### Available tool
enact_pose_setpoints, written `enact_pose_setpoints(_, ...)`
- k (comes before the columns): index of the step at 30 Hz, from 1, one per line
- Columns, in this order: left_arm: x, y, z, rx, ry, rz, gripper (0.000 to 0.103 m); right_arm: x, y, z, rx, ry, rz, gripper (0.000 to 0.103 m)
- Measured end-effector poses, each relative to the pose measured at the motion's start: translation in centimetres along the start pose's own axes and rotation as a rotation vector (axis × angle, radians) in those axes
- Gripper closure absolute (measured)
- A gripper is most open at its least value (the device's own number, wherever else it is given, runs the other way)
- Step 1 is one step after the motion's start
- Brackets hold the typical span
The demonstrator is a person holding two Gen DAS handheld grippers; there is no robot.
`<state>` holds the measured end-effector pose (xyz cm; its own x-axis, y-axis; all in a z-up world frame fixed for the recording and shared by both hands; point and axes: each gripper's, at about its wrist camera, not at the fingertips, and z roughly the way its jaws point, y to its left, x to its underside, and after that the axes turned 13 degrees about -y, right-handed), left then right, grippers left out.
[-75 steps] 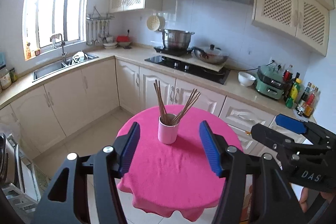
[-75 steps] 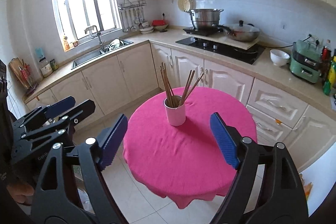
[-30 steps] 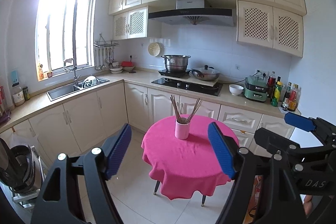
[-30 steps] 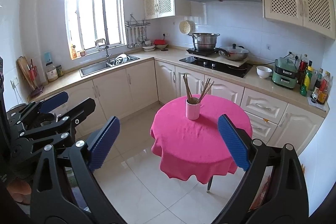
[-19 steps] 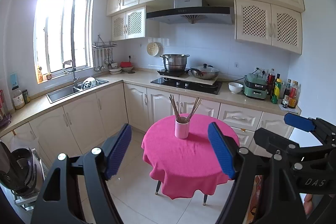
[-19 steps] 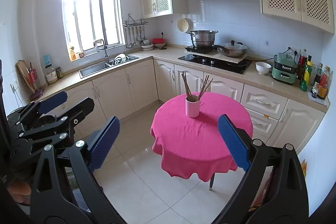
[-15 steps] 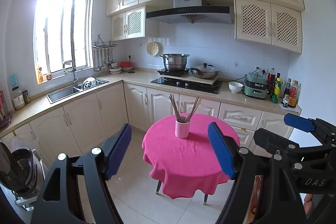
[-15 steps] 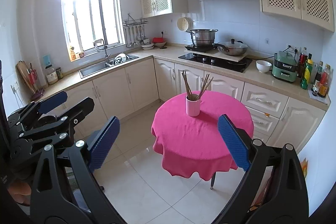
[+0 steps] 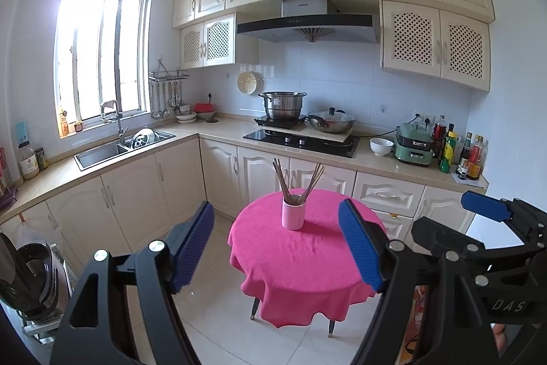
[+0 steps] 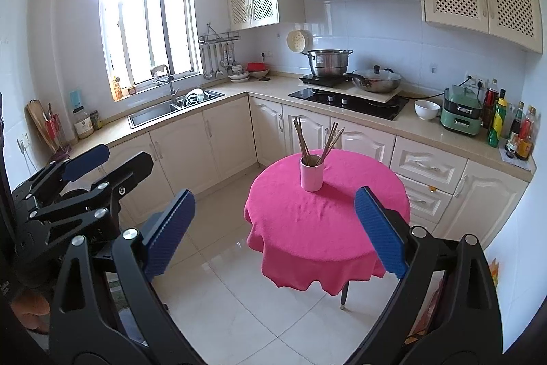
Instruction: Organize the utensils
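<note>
A pink cup [image 9: 293, 214] [image 10: 311, 174] full of several brown chopsticks [image 9: 296, 180] [image 10: 316, 139] stands upright near the back of a round table under a pink cloth [image 9: 301, 259] [image 10: 324, 221]. My left gripper [image 9: 277, 245] is open and empty, well back from the table. My right gripper [image 10: 273, 228] is also open and empty, equally far off. Each gripper shows at the edge of the other's view: the right gripper [image 9: 485, 221] and the left gripper [image 10: 85, 173].
An L-shaped counter [image 9: 212, 129] runs behind the table with a sink [image 9: 116, 149], a stove with a pot [image 9: 282, 105] and a pan [image 9: 330, 122], a white bowl [image 9: 381, 146], an appliance and bottles [image 9: 458, 153]. White tiled floor [image 10: 222, 279] surrounds the table.
Both grippers have drawn back and up from close over the table, so the cup looks smaller and the whole kitchen shows. In the last half second almost nothing moves.
</note>
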<state>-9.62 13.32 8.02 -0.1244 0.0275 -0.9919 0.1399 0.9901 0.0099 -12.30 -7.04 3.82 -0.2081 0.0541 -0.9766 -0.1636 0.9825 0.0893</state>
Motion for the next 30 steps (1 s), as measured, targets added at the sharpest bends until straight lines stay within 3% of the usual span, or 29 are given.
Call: enact_pose_setpoints(30,0.3,-1.7,-0.2,0.009,0.013,0.010,0.029,0.2,-1.1,-0.6,0.012,0.023,0.026,0.010)
